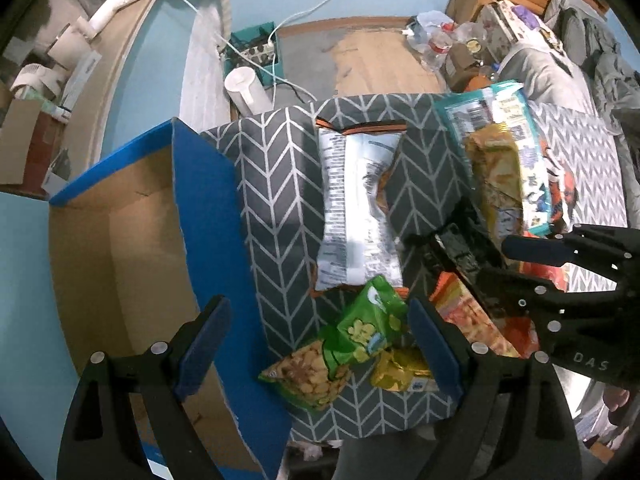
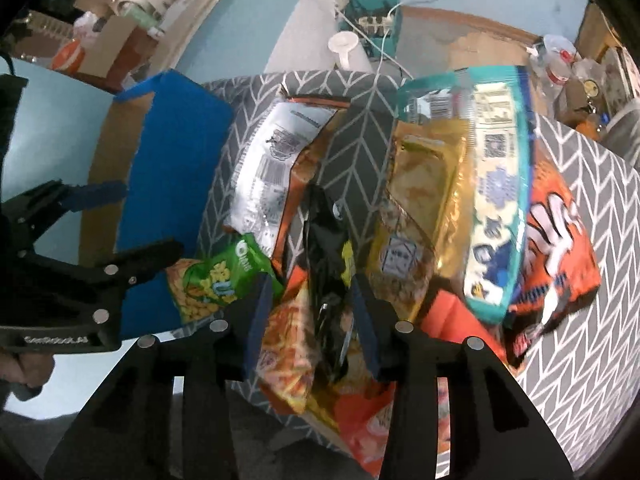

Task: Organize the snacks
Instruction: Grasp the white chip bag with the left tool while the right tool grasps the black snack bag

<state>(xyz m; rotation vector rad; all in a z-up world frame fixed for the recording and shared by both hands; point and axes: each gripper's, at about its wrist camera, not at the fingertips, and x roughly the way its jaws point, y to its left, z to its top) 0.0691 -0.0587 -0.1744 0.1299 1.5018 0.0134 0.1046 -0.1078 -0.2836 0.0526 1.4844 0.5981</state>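
Note:
Several snack bags lie on a grey chevron-patterned surface (image 1: 280,208). A silver-backed bag (image 1: 356,208) lies in the middle, a small green bag (image 1: 368,324) near me, a gold bag (image 1: 496,168) and a teal bag (image 1: 508,120) at the right. My left gripper (image 1: 316,344) is open and empty, above the edge between the box and the green bag. My right gripper (image 2: 310,320) is closed on a black snack bag (image 2: 328,280), with an orange bag (image 2: 288,344) beside it. In the left wrist view the right gripper (image 1: 480,240) holds the black bag (image 1: 460,248).
An open cardboard box with blue flaps (image 1: 120,248) stands left of the snacks. An orange bag (image 2: 556,248) lies at the right. Behind are a white cylinder (image 1: 248,88), a teal crate with cables (image 1: 256,52), bottles (image 1: 436,44) and a bed (image 1: 568,68).

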